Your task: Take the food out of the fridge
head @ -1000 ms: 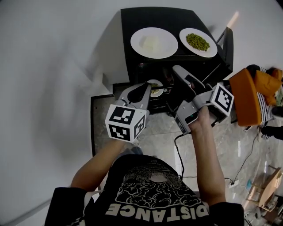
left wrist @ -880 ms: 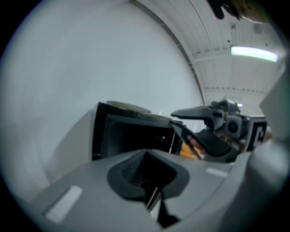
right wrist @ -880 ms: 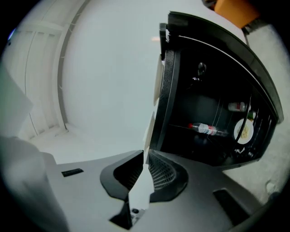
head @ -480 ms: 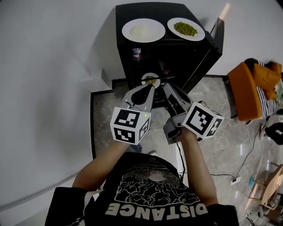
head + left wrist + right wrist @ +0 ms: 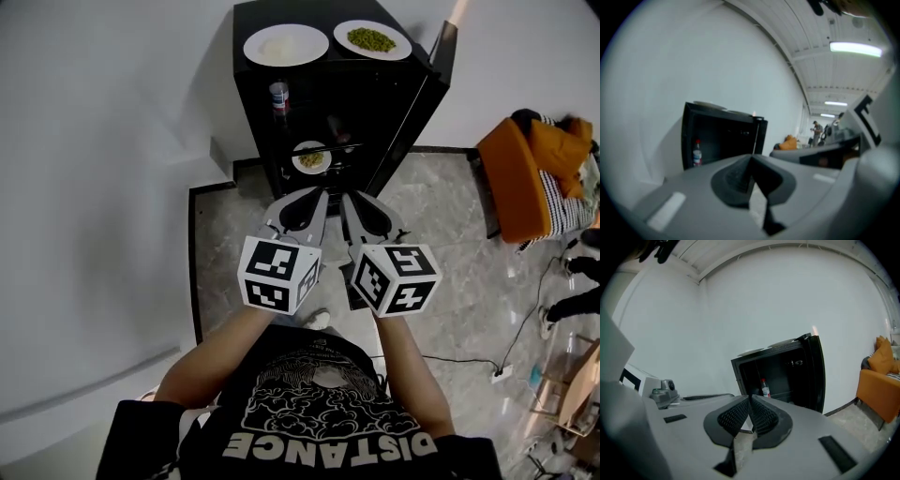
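Observation:
A small black fridge [image 5: 328, 103] stands against the wall with its door [image 5: 417, 98] swung open to the right. On its top are a white plate of pale food [image 5: 285, 44] and a plate of green peas [image 5: 372, 40]. Inside, a bottle [image 5: 278, 97] stands on the upper level and a small plate of food [image 5: 311, 157] rests on a shelf below. My left gripper [image 5: 319, 194] and right gripper [image 5: 345, 198] hang side by side over the floor, short of the fridge. Both are shut with nothing in them. The bottle [image 5: 765, 387] also shows in the right gripper view.
An orange armchair [image 5: 525, 178] with clothes on it stands to the right of the fridge. A cable runs over the tiled floor to a power strip [image 5: 497, 373]. A white wall [image 5: 103, 169] runs along the left. People stand at the far right [image 5: 816, 132].
Both grippers have pulled back from the fridge opening towards the person, empty. The right gripper has rolled so its marker cube faces up. The fridge now sits farther off in view.

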`<state>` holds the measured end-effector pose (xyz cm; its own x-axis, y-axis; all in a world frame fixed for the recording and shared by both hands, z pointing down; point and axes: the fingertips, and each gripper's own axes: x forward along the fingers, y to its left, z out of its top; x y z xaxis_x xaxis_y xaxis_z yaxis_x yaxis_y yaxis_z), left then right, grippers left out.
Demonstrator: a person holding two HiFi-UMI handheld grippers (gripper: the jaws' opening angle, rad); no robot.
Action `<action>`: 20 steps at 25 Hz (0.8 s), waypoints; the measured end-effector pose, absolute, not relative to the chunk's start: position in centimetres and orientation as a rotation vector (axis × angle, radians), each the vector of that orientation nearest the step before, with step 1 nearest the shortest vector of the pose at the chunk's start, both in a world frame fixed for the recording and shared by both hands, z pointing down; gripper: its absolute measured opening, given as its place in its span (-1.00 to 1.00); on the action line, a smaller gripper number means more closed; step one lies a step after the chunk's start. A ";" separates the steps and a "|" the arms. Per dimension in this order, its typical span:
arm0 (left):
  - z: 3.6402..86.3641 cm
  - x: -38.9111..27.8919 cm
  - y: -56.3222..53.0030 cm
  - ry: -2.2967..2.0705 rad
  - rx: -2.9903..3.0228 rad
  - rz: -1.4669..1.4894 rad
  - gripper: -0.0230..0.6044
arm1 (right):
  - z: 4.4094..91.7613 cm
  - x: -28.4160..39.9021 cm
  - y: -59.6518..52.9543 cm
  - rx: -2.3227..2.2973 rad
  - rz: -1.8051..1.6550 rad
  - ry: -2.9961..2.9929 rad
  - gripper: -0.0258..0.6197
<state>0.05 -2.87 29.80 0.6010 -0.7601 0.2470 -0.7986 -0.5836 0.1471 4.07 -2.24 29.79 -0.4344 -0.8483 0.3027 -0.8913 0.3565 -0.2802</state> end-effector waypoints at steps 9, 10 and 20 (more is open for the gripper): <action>29.8 0.9 -0.9 -1.274 2.609 0.240 -0.92 | 30.0 4.7 -0.3 1.617 0.604 -2.493 -0.88; 29.7 0.9 -0.8 -1.273 2.610 0.237 -0.92 | 30.0 4.8 -0.2 1.619 0.607 -2.493 -0.88; 30.6 0.5 -0.6 -1.238 2.587 0.232 -0.92 | 31.6 4.3 0.3 1.567 0.726 -2.500 -0.88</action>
<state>0.51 -0.59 30.60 0.6233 -0.7391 0.2552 -0.7814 -0.6014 0.1666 4.32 0.35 31.58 -0.4643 -0.8218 0.3302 -0.8708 0.3556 -0.3395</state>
